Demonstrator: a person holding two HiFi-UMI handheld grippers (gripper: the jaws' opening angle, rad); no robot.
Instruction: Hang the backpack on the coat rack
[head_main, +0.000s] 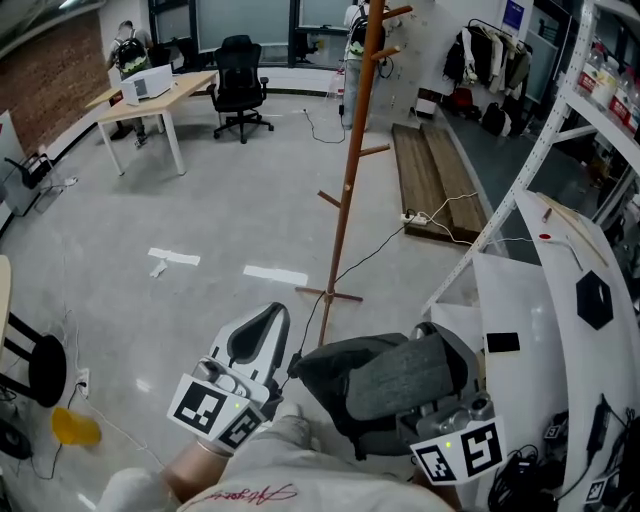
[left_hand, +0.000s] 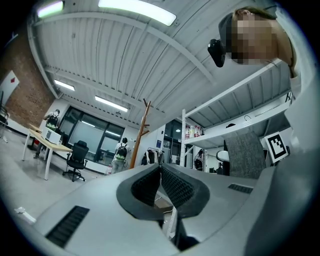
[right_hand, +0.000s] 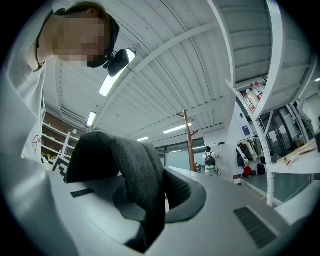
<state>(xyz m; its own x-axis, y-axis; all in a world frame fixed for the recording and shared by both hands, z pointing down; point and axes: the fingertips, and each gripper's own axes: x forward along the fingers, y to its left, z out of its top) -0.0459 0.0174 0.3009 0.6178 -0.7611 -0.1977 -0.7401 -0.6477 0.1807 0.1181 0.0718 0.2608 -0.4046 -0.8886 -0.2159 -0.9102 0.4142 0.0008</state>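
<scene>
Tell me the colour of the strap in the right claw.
Dark heathered grey strap; clearest in the right gripper view.

No text was legible anywhere. Red cursive script ran across the shirt (head_main: 240, 493), well below the coat rack (head_main: 352, 170), but was too small to read. Blue sign (head_main: 513, 14) right of the rack's top was blurred. Square markers (head_main: 205, 407) bore patterns only.
</scene>
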